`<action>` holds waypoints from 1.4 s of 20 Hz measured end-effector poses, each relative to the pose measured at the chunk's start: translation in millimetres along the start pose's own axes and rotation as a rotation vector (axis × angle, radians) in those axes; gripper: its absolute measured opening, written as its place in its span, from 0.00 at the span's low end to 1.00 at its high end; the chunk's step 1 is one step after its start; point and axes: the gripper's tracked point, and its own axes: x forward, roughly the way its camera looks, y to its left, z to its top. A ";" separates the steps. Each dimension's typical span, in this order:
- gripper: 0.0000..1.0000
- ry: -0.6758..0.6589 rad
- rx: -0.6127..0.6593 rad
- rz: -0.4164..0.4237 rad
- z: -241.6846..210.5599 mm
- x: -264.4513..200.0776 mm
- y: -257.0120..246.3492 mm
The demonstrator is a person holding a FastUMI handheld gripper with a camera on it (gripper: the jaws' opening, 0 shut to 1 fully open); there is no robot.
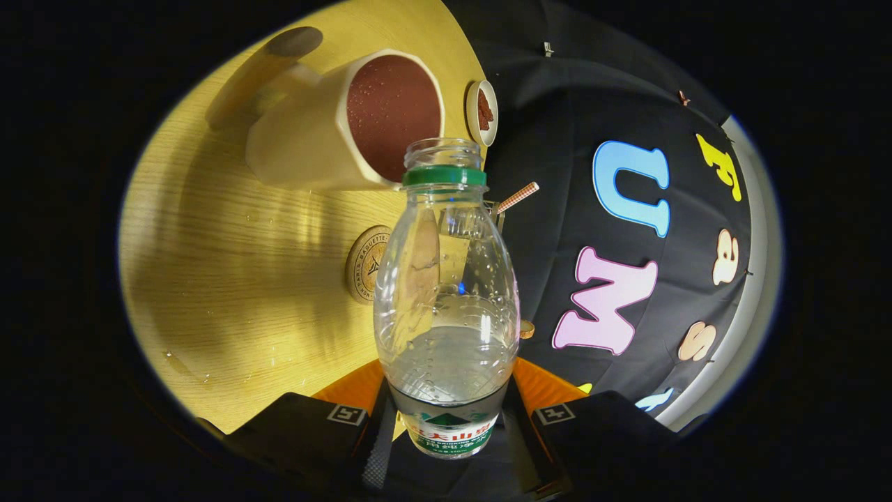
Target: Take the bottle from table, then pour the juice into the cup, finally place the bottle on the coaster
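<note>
My gripper (448,418) is shut on a clear plastic bottle (446,279) low on its body, at the label. The bottle has no cap, only a green ring under its open mouth, and clear liquid sits in the part nearest the fingers. Its mouth reaches the rim of a cream cup (334,132) just beyond it; the cup's inside looks dark reddish brown. The whole view is rolled, so the wooden table (230,265) stands to the left of the bottle. A round cork coaster (365,263) lies on the table, partly hidden behind the bottle's shoulder.
A small white dish (482,111) with brown contents sits past the cup at the table's edge. A striped straw (519,197) pokes out behind the bottle's neck. Drops of liquid (187,364) lie on the table. The booth's black cloth wall (557,104) hangs to the right.
</note>
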 end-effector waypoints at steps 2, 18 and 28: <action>0.72 -0.002 0.003 -0.002 0.7 0.3 -1.6; 0.72 -0.020 -0.096 -0.054 6.6 -2.6 -17.7; 0.72 -0.021 -0.132 -0.074 8.1 -3.7 -28.1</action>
